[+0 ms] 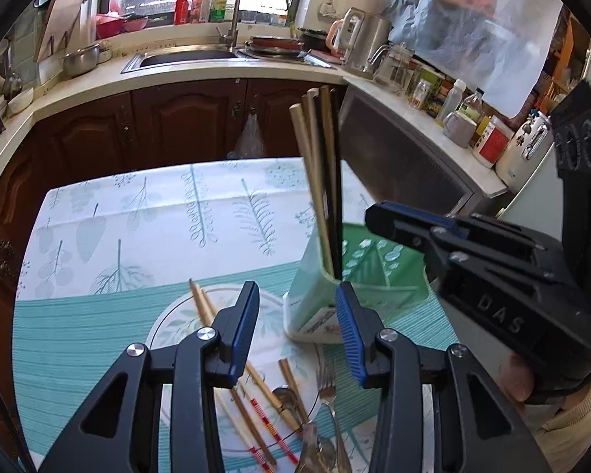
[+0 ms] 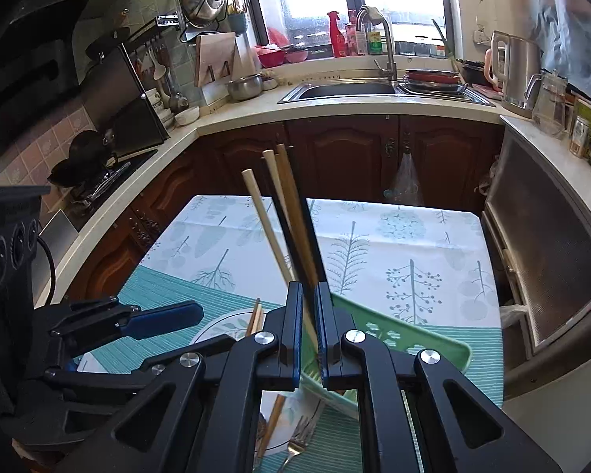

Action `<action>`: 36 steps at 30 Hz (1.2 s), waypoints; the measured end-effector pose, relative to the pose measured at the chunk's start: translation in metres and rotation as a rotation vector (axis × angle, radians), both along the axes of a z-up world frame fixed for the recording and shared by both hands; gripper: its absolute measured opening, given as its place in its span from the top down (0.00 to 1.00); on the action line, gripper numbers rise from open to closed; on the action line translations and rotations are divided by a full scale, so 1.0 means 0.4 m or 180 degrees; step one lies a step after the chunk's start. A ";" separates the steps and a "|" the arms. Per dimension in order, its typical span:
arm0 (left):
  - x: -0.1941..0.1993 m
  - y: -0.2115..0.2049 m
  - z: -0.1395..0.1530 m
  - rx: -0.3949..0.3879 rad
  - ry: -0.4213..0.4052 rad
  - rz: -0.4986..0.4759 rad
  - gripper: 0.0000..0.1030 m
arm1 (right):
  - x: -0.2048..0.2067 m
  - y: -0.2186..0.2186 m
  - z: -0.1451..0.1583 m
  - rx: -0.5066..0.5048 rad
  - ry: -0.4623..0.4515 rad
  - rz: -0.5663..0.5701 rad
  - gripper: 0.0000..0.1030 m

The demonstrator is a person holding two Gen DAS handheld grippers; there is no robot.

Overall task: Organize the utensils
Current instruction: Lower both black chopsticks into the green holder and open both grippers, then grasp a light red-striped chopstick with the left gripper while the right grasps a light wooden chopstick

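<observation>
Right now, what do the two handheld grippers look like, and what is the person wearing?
Both are black plastic with silver bolts and blue ribbed pads. The right gripper has DAS embossed on its body; a cream sleeve shows behind it. The left gripper trails a black cable.

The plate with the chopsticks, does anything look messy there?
Yes. On the plate, loose chopsticks, a spoon and a fork lie criss-crossed in a jumble, while other chopsticks already stand upright in the green holder.

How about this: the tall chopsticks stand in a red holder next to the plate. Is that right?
Not quite: the holder is green, not red. The left wrist view shows the tall chopsticks standing in it next to the plate.
</observation>
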State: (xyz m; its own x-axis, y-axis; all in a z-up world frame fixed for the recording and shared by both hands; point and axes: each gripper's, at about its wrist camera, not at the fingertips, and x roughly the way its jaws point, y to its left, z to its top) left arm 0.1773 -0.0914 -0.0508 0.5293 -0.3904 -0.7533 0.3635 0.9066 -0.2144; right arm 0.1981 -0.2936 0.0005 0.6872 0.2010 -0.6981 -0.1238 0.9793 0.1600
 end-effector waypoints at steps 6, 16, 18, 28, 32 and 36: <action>-0.019 0.064 -0.012 0.0093 0.0128 0.0081 0.62 | -0.041 0.043 0.002 0.0072 0.0105 0.0066 0.93; -0.043 0.164 -0.062 0.0290 0.0320 0.0288 0.62 | -0.110 0.152 -0.064 0.0083 0.0338 0.0308 0.93; -0.042 0.171 -0.082 0.0335 0.0430 0.0295 0.62 | -0.119 0.176 -0.089 0.0103 0.0405 0.0332 0.93; -0.025 0.180 -0.232 0.0569 0.1026 0.0402 0.62 | -0.122 0.221 -0.228 0.0200 0.0771 0.0343 0.93; -0.016 0.162 -0.295 0.0510 0.1310 0.0323 0.62 | -0.100 0.215 -0.281 0.0203 0.0914 0.0344 0.93; 0.000 0.149 -0.347 0.0372 0.1620 0.0346 0.62 | -0.078 0.218 -0.339 0.0243 0.1045 0.0328 0.93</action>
State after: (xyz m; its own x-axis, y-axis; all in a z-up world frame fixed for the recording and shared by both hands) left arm 0.1771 -0.0317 -0.1895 0.1182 -0.2518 -0.9605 0.1423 0.9616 -0.2346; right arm 0.1668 -0.2066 -0.1352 0.4018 0.3179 -0.8588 -0.1512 0.9480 0.2802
